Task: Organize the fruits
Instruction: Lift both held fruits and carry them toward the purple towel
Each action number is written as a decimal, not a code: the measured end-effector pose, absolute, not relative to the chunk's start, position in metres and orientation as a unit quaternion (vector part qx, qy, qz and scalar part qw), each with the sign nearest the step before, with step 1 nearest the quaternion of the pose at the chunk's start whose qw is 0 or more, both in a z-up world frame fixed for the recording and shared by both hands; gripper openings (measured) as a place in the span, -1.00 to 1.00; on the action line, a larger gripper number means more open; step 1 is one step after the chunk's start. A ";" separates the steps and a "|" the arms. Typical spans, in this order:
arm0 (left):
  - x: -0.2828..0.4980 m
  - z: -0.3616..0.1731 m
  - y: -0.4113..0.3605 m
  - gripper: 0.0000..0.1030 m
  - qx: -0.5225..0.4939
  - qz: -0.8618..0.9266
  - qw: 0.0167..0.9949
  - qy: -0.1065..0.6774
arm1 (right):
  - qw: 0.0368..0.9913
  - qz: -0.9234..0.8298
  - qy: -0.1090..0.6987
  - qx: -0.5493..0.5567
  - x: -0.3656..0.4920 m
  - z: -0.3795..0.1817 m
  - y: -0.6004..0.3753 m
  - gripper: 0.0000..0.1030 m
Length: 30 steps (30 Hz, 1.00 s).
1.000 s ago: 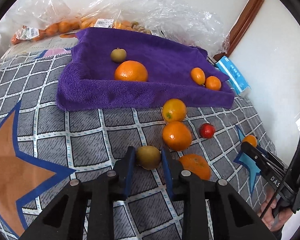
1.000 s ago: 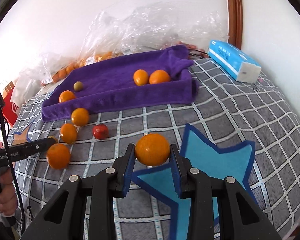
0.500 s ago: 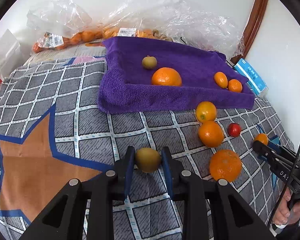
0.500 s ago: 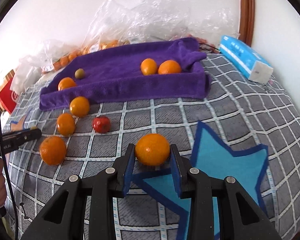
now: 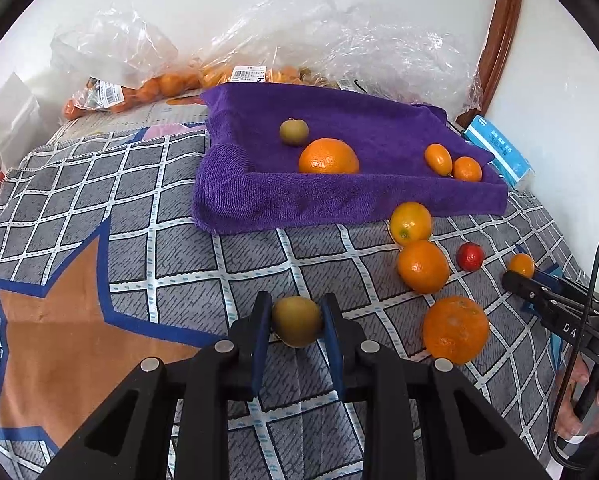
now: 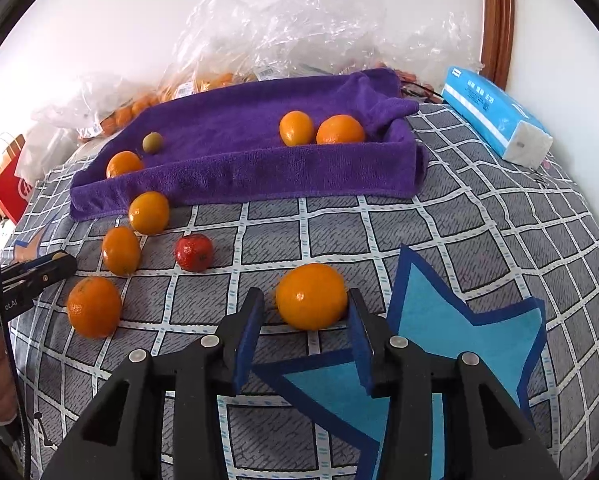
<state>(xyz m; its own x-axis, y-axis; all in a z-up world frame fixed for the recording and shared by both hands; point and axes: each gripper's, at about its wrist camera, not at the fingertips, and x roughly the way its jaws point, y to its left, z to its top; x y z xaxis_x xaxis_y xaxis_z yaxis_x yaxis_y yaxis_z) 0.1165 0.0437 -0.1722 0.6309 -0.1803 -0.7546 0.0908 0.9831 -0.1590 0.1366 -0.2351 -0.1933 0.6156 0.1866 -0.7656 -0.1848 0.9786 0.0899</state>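
**Left pinches green fruit, right spread around orange**

Left gripper (image 5: 296, 322): both pads pressed on a small dull olive-green fruit (image 5: 296, 321), round, matte skin. It sits low over the quilt (image 5: 139, 248), at the edge of the brown star patch. Gripper points forward toward the towel (image 5: 331, 196), roughly level.

Towel: purple terry draped over a tray shape, raised fuzzy rim. Inside, left to right: a second green fruit (image 5: 294, 131), big orange (image 5: 328, 157), two small oranges in the right corner.

Loose on the quilt right of the left gripper: yellow citrus (image 5: 410, 223), orange below it, large pitted orange (image 5: 455, 329), small glossy red fruit (image 5: 470, 256).

Right gripper (image 6: 306, 316): jaws spread. The mandarin (image 6: 311, 296) rests on the quilt between the pads, touching the right one, gap on the left. Smooth, shiny skin. It lies just left of the blue star patch.

Quilt is grey check fabric with white grid lines. Crinkled clear plastic bags (image 6: 299, 28) behind the towel; blue tissue pack (image 6: 495, 114) at far right.
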 end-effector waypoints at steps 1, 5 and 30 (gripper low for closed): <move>0.116 -0.172 0.044 -0.53 -0.056 -0.076 0.901 0.423 | 0.899 0.104 0.425 0.005 0.137 -0.193 -0.236 -0.19; 0.116 -0.172 0.045 -0.53 -0.062 -0.080 0.901 0.423 | 0.900 0.103 0.424 0.014 0.137 -0.193 -0.239 -0.25; 0.101 -0.155 0.059 -0.53 -0.107 -0.096 0.924 0.354 | 0.917 0.085 0.389 0.011 0.125 -0.182 -0.242 -0.26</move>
<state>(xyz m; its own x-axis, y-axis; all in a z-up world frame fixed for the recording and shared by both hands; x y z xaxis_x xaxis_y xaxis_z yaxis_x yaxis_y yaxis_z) 0.1008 0.0587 -0.1553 0.7305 -0.2529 -0.6344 0.1009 0.9587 -0.2660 0.1246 -0.2420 -0.1822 0.6830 0.1643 -0.7117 -0.1465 0.9854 0.0869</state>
